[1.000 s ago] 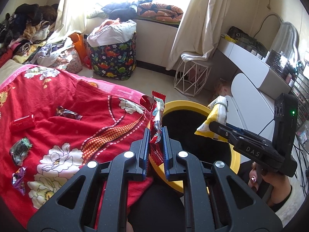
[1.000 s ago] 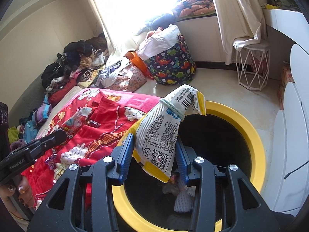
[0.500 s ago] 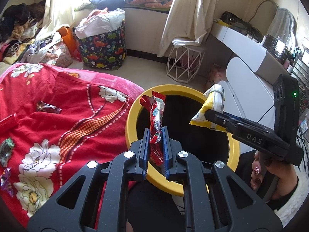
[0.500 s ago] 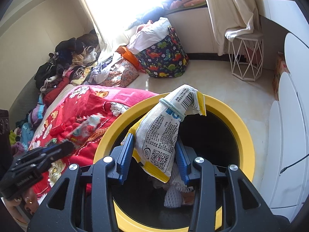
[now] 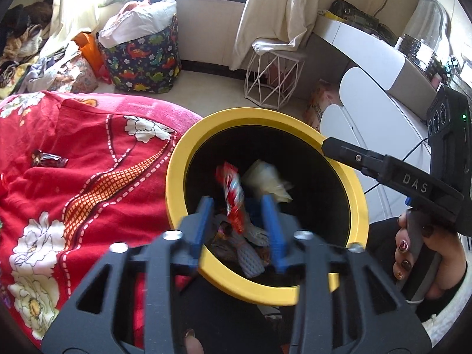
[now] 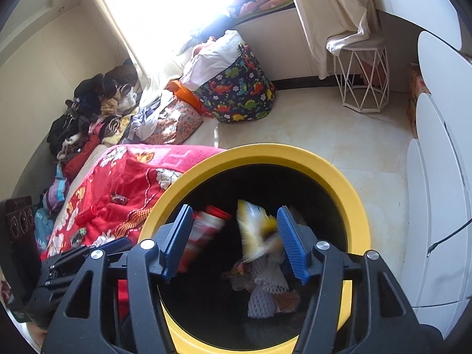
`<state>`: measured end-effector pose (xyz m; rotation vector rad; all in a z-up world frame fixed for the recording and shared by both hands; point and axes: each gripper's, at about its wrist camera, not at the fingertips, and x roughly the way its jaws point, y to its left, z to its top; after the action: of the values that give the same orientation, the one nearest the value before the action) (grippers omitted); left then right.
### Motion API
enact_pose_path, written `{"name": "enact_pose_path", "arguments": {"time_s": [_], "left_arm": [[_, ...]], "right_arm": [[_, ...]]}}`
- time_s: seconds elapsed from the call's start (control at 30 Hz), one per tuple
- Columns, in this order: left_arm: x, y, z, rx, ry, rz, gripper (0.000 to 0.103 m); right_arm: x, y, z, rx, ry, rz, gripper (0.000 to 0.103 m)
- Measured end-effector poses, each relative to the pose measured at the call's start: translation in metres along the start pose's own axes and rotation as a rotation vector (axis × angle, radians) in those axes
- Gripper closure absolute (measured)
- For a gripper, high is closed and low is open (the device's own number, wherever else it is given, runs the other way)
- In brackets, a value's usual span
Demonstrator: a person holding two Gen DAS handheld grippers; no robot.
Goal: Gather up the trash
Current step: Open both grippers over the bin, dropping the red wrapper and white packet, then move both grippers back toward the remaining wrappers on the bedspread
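A black bin with a yellow rim [image 5: 177, 162] stands beside the bed. My left gripper [image 5: 237, 203] hovers over its mouth, jaws opening; a red snack wrapper [image 5: 233, 197] falls blurred between them, free of the pads. My right gripper [image 6: 234, 211] is also above the bin [image 6: 265, 153], jaws opening. The yellow-and-white snack bag [image 6: 253, 230] drops blurred between them, apart from both pads. The red wrapper [image 6: 203, 233] shows there too, and the bag [image 5: 268, 183] appears in the left wrist view. A hand holds the right gripper [image 5: 333, 149] at the bin's right.
White foam netting [image 6: 265, 289] and other trash lie in the bin. A dark wrapper [image 5: 48, 159] lies on the red floral blanket [image 5: 88, 177]. A dinosaur-print basket [image 5: 141, 59], a white wire stool [image 5: 271, 79] and white cabinets [image 5: 368, 103] stand beyond.
Both grippers moved forward and down over the bin. Both went from shut to open, letting go of the red wrapper and the yellow-white bag, which now fall into the bin.
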<state>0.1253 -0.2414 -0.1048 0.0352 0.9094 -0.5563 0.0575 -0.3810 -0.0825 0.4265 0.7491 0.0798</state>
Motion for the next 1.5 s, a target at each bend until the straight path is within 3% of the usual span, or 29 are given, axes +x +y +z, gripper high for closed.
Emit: {"name": "enact_pose_path", "arguments": {"time_s": [0.07, 0.13, 0.6, 1.23, 1.5], "left_arm": [[-0.005, 0.0, 0.0, -0.012, -0.018, -0.002, 0.028], [-0.011, 0.001, 0.0, -0.024, -0.04, -0.008, 0.011], [-0.043, 0.007, -0.003, -0.022, -0.132, 0.071, 0.011], [-0.095, 0.05, 0.004, -0.093, -0.274, 0.166, 0.011], [-0.113, 0.076, 0.002, -0.13, -0.308, 0.196, 0.011]], "right_arm": [[-0.001, -0.002, 0.001, 0.01, -0.005, -0.005, 0.041], [-0.001, -0.002, 0.001, 0.009, -0.01, -0.011, 0.04], [-0.009, 0.022, -0.001, -0.085, -0.076, -0.043, 0.033], [-0.027, 0.079, -0.01, -0.263, -0.226, 0.02, 0.032], [-0.025, 0.099, -0.014, -0.306, -0.24, 0.043, 0.031]]}}
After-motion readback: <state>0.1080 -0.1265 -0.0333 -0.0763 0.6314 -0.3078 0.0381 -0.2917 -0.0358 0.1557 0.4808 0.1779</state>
